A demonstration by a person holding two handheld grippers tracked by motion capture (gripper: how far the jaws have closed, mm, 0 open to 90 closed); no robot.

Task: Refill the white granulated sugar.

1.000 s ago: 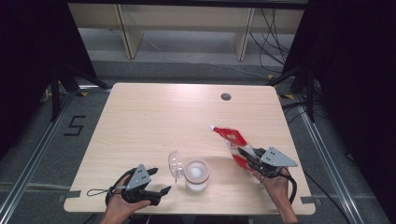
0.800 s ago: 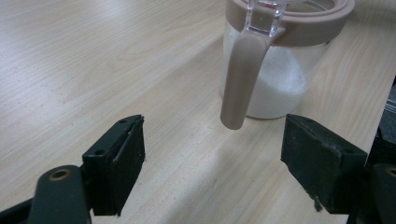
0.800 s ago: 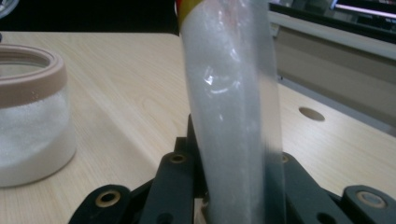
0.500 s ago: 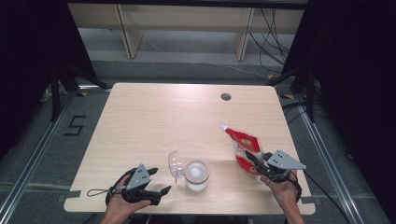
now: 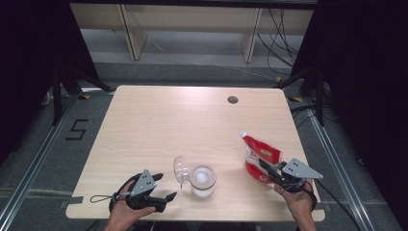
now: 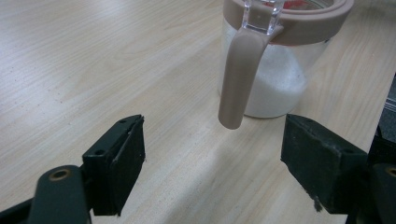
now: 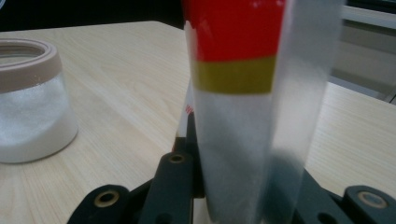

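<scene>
Between claw tips: red-topped, translucent pouch (image 7: 243, 93).

The far half of the bench (image 5: 159, 120) lies bare, so a tool could sweep freely there; a small dark grommet hole (image 5: 233, 100) sits flush near the back edge. Near the front, the jar (image 5: 202, 181) with its flipped-up lid (image 5: 180, 169) stands between the 2 tools. The left tool (image 5: 168, 197) has open bench just before the jar. The upright pouch (image 5: 260, 156) blocks the front-right corner.
</scene>
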